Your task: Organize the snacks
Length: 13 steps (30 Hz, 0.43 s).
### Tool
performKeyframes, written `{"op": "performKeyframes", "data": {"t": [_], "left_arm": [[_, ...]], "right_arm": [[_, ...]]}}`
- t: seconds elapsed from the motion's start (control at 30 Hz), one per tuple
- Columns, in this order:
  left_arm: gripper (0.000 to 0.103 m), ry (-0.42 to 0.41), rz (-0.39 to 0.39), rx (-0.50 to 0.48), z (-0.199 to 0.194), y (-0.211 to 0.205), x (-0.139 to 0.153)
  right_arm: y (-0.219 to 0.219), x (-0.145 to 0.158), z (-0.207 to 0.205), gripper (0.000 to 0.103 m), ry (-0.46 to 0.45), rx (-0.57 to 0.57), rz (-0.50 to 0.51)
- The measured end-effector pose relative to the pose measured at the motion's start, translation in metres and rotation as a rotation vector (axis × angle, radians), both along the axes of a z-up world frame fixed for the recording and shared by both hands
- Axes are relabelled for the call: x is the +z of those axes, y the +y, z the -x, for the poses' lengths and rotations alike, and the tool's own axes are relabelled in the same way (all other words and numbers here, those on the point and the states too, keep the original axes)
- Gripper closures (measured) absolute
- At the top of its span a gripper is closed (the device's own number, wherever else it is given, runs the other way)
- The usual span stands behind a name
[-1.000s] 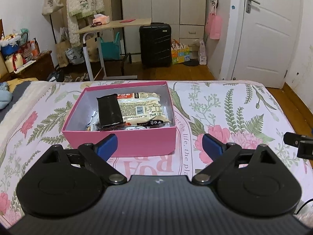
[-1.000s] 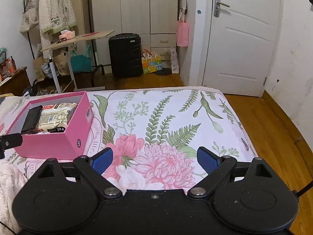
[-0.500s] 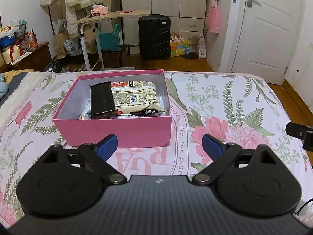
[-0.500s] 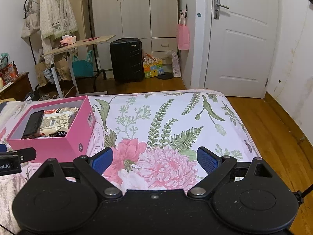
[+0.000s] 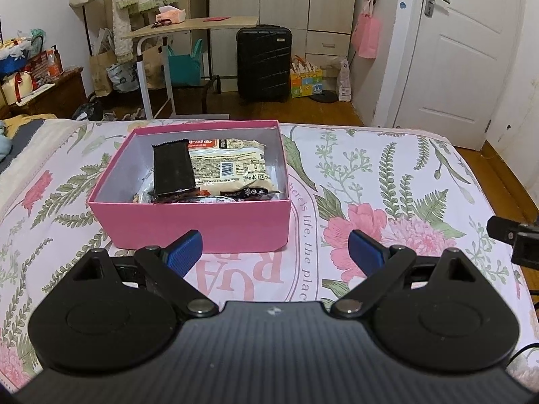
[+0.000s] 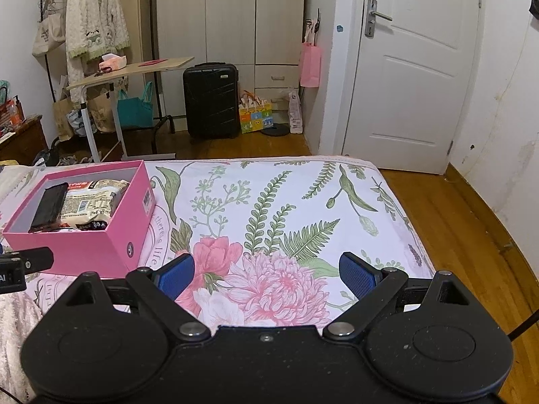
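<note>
**Snack box on bed, both grippers empty**

The pink box [image 5: 198,225] sits open on the floral bedspread [image 5: 387,175], near the foot end of the bed. Inside it, a black snack packet [image 5: 172,170] lies across a larger beige printed packet [image 5: 229,168]; smaller dark wrappers [image 5: 251,193] lie against the box's near wall. In the right wrist view the same box [image 6: 84,252] appears at the left, a barcode label on its side wall.

The left gripper [image 5: 275,252] hovers just short of the box's near wall, blue pads spread wide, nothing between them. The right gripper [image 6: 266,274] is over bare bedspread, well apart from the box, fingers equally wide and holding nothing.

Beyond the bed: a black suitcase [image 5: 263,62], a rolling side table [image 5: 188,25] and a closed white door [image 6: 414,77].
</note>
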<state>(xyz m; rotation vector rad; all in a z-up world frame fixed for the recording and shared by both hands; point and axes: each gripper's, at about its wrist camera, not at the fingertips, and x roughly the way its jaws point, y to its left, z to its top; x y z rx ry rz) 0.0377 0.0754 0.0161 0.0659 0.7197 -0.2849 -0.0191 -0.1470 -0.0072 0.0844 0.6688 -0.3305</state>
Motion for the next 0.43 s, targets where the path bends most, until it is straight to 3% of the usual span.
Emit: {"op": "performKeyframes", "data": {"t": [0.43], "left_arm": [[0.004,-0.003,-0.003,0.019,0.0005,0.0021,0.0012]], "right_arm": [[0.0,-0.002,-0.0002,0.008,0.012,0.004,-0.009]]}}
